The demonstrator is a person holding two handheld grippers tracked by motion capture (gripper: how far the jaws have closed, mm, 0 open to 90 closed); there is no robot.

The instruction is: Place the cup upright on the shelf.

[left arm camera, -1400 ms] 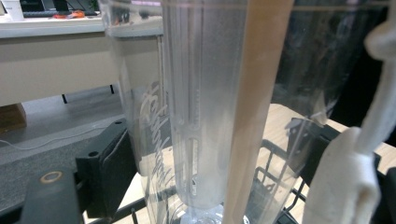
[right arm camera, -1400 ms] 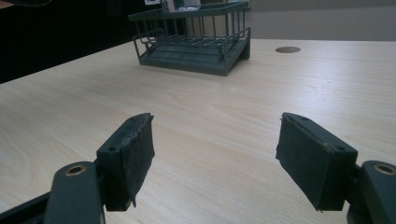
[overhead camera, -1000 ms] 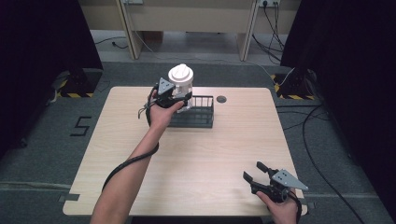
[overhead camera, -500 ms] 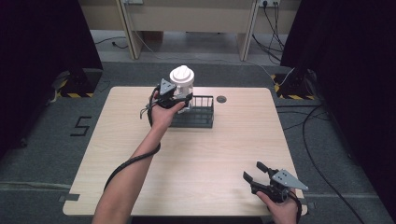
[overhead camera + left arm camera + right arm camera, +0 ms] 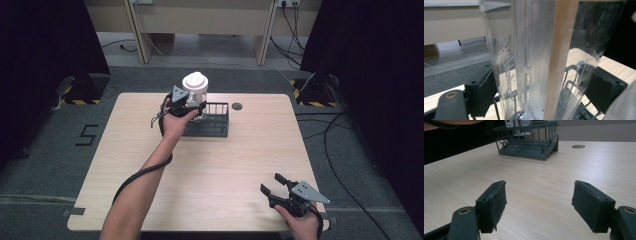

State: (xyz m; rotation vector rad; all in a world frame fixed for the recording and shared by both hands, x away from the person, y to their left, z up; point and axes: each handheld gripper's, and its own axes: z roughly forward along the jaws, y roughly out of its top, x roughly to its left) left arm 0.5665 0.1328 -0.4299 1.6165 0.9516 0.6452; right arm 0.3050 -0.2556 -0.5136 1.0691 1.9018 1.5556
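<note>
Jaws of left gripper (image 5: pixel 192 107) clamp seemingly clear jar (image 5: pixel 541 62).

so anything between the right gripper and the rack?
Nothing visible. The right gripper sits open at the table's near edge, and the wood between it and the rack looks bare. The left gripper holds a clear bottle at the rack's far-left end.
</note>
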